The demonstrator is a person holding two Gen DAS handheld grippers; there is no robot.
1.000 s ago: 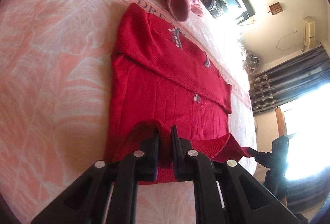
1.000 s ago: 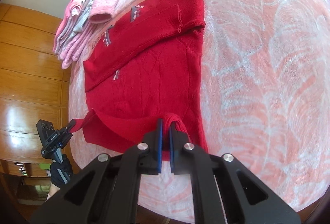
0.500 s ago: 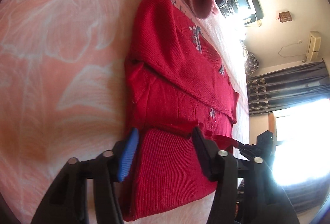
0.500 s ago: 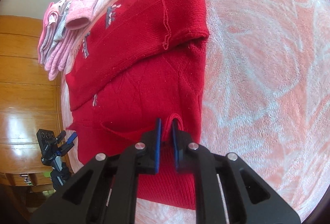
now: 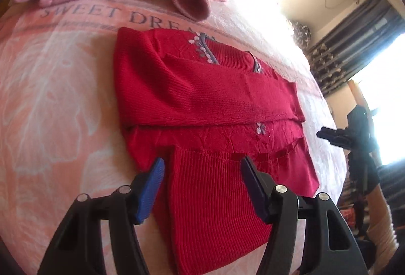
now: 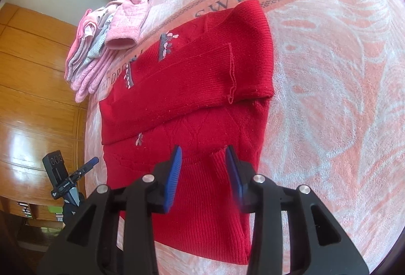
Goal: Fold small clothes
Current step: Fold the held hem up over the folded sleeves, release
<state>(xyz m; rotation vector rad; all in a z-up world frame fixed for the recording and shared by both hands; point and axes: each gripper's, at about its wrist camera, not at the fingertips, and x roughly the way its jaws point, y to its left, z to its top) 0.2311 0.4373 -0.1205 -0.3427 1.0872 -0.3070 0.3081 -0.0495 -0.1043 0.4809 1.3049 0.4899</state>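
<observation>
Your jaws stand apart on both the left gripper (image 5: 202, 173) and right gripper (image 6: 203, 163), holding nothing, each over the turned-up ribbed hem of the red knitted sweater (image 6: 192, 87), which stretches away across the pink patterned bedspread (image 6: 329, 98).

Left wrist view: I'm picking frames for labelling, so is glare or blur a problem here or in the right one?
Left wrist view: the window is blown out white, washing the bed's far edge; the red sweater stays sharp. Right wrist view: even light, only sheen on the wooden wardrobe; fisheye bends both.
</observation>
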